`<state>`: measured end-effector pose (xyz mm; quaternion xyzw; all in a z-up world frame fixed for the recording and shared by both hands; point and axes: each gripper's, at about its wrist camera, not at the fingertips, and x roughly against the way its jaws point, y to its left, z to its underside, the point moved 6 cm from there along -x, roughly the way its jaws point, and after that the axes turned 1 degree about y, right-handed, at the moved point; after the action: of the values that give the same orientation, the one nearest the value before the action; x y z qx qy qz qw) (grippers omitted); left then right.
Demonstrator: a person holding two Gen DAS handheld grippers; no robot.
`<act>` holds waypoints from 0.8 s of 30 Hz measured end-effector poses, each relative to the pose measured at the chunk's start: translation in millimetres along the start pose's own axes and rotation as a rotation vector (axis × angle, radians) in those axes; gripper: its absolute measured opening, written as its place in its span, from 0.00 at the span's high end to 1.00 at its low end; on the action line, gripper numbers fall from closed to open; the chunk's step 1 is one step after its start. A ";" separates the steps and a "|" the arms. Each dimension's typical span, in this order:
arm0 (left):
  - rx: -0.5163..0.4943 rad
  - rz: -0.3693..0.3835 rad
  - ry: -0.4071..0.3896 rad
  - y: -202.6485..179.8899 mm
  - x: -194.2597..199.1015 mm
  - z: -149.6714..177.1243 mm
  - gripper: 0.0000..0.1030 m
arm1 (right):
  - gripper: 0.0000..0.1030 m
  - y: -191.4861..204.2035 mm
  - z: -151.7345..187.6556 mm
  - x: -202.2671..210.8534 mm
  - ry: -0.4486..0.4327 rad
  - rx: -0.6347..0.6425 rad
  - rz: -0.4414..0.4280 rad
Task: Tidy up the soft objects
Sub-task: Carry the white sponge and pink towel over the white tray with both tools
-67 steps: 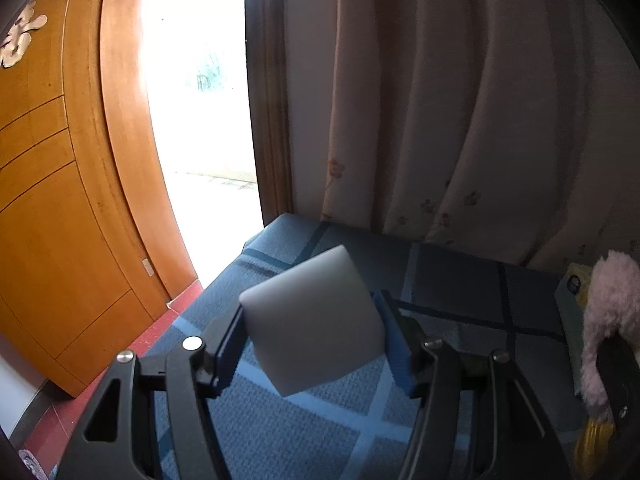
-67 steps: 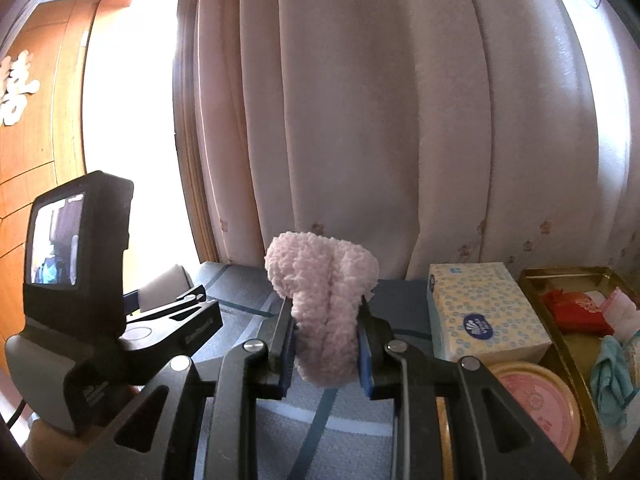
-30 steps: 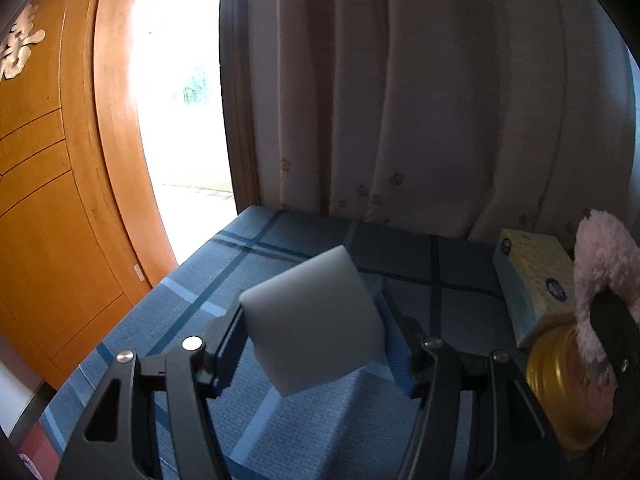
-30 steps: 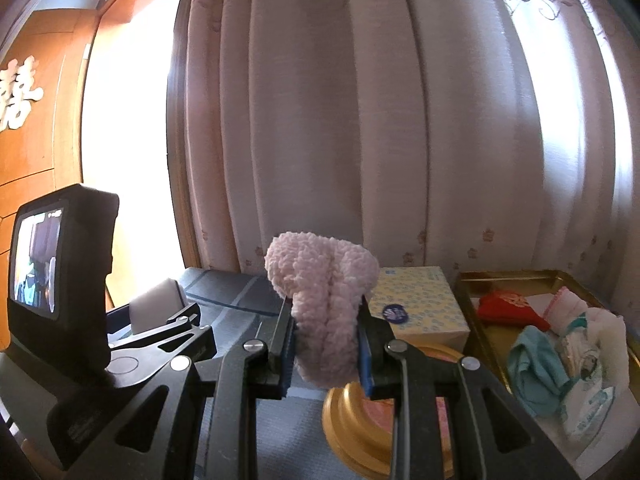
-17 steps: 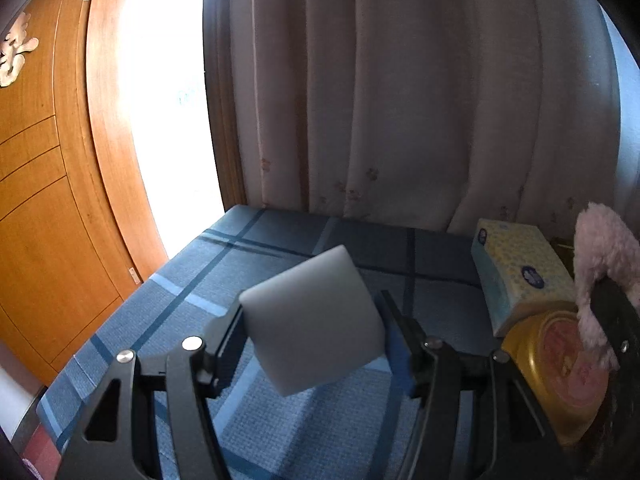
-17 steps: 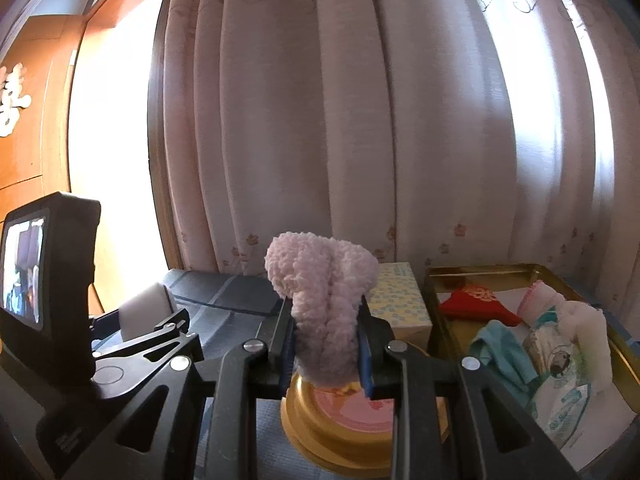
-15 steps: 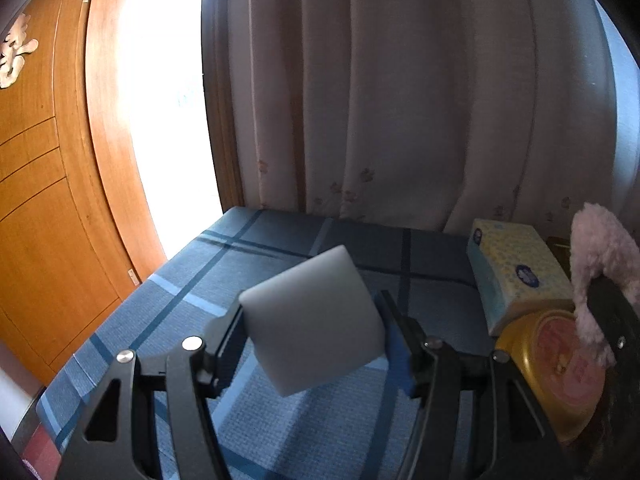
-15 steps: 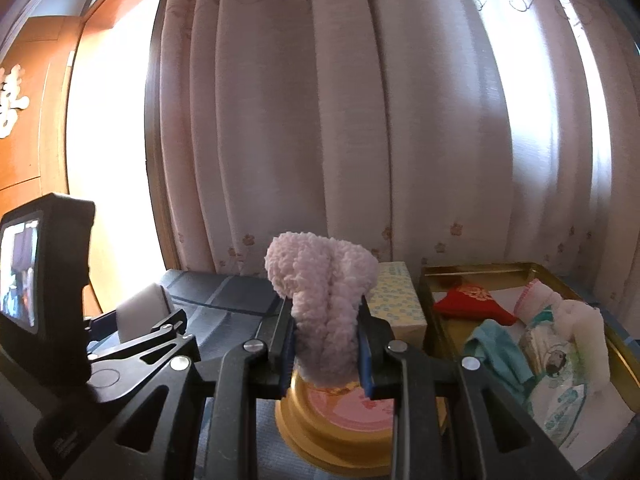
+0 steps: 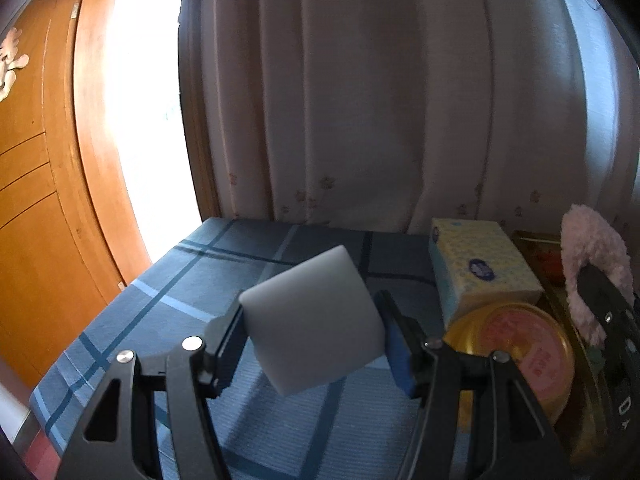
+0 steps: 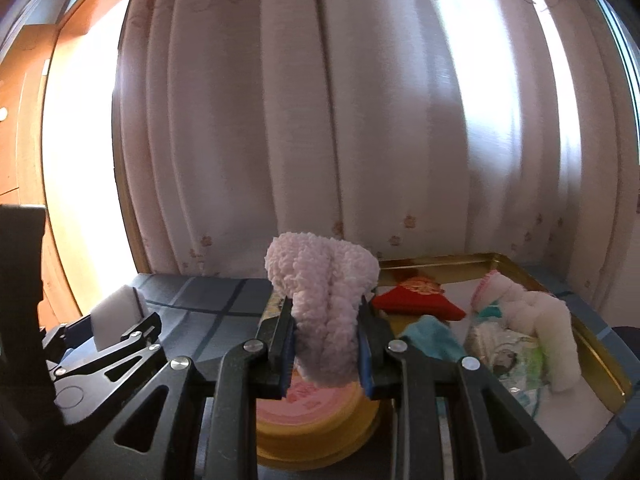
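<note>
A: Both views have swung rightward since the earlier frames. The gold tray [image 10: 552,280] now fills the lower right of the right wrist view, where before only the tissue box showed there.

B: And the loads?

A: The pink fluffy piece [image 10: 324,312] stands upright at centre frame, the right gripper [image 10: 326,344] clamped on its lower half. In the left wrist view the left gripper [image 9: 312,336] is closed on a white foam block [image 9: 310,320], tilted with one corner up, held above the blue plaid cloth [image 9: 200,288].

B: What sits around them?

A: A round gold tin [image 10: 316,420] with a pink lid lies directly below the fluffy piece; the tissue box [image 9: 480,264] stands just behind it. In the tray lie a red pouch [image 10: 416,300], a teal cloth [image 10: 432,340] and a white knit roll [image 10: 548,332].

B: So the step is dropping the pink piece in the tray?

A: I judge so. It should travel right, past the tin and over the tray's near rim, then lower onto a free patch before the fingers part. Releasing early would leave it on the tin lid. The foam can wait on the left, well apart.
</note>
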<state>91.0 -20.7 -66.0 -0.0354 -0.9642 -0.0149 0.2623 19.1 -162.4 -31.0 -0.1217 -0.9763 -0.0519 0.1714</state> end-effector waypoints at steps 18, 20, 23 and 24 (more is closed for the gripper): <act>-0.059 0.085 -0.037 -57.6 15.6 -2.5 0.41 | 0.73 -78.4 -0.8 4.3 0.018 -0.054 0.131; -0.066 0.098 -0.041 -64.9 18.0 -2.2 0.41 | 0.73 -86.8 -0.7 4.5 0.025 -0.058 0.148; -0.081 0.112 -0.048 -74.8 20.3 -2.0 0.41 | 0.73 -99.1 -0.7 5.4 0.032 -0.066 0.170; -0.087 0.117 -0.050 -78.4 21.5 -1.7 0.41 | 0.73 -102.4 -0.7 5.5 0.033 -0.067 0.176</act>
<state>67.5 -97.7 -54.5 -0.1033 -0.9653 -0.0404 0.2366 -11.9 -260.2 -34.5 -0.2120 -0.9565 -0.0714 0.1874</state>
